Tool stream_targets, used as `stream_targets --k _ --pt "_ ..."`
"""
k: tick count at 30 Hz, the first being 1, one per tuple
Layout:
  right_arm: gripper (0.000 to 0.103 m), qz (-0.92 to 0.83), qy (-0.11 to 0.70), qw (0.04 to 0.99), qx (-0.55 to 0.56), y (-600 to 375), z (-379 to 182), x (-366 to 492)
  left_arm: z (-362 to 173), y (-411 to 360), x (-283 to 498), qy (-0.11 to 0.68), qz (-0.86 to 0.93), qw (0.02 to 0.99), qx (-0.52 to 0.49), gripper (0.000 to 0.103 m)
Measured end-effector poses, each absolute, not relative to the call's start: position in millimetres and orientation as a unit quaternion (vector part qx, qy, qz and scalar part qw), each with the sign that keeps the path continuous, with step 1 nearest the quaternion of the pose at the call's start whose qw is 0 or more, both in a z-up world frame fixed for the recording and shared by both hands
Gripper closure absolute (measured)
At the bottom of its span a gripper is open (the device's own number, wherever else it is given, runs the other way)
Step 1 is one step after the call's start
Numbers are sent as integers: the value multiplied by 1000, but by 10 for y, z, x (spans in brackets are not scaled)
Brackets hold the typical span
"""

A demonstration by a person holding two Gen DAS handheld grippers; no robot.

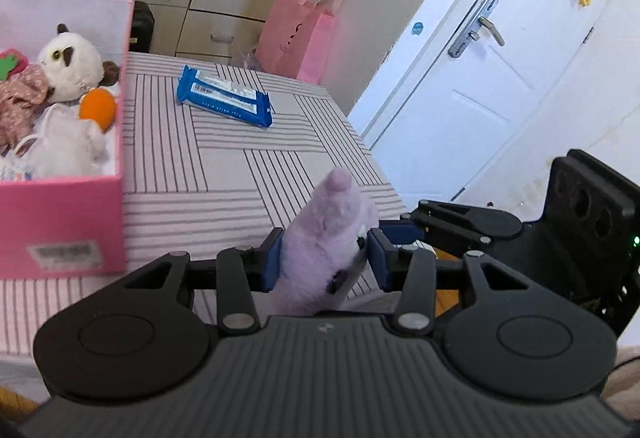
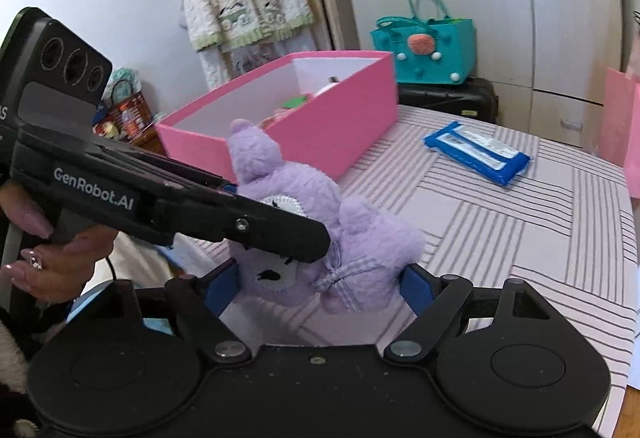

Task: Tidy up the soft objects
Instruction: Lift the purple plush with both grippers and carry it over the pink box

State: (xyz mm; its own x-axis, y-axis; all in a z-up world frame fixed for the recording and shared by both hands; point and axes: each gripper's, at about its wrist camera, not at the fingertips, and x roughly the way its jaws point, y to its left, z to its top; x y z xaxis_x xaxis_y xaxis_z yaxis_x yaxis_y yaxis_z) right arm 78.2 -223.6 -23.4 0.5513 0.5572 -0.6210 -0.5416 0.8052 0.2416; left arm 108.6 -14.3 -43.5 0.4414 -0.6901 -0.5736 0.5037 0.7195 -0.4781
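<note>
Purple plush toy (image 1: 320,250) held above the striped tablecloth (image 1: 224,173), near the table's front edge and well short of the pink storage box (image 1: 60,222). The left gripper (image 1: 325,258) is closed on the toy: its two blue pads (image 1: 272,258) press into the fabric from either side, with the plush filling the gap between them. In the left wrist view the toy's long axis runs roughly upright with a slight lean, and its pointed ear (image 1: 340,179) aims up and away from the gripper body. In the right wrist view the same toy (image 2: 304,238) shows its face turned toward the camera and tilted, an ear (image 2: 244,135) pointing up toward the box (image 2: 320,129), and a checked bow (image 2: 340,274) at its lower part. The right gripper (image 2: 320,288) stands wide open, its blue pads (image 2: 224,286) flanking the toy on both sides; whether either pad touches the plush cannot be told. The left gripper's arm (image 2: 172,205) crosses in front of the toy's face. Inside the box lie a white plush with brown ears (image 1: 70,65), an orange soft piece (image 1: 98,109) and a floral fabric item (image 1: 22,97). A blue wipes pack (image 1: 224,101) lies flat on the cloth beyond the box's near corner.
</note>
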Motion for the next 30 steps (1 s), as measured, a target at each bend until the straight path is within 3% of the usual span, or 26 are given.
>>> stream_targets --k 17,30 --pt "18 386 370 844 -26 -1491 312 570 53 565 494 373 -322 867 -71 61" --pt "18 416 314 853 -31 -1031 602 1129 285 1097 837 286 -262 917 -98 60"
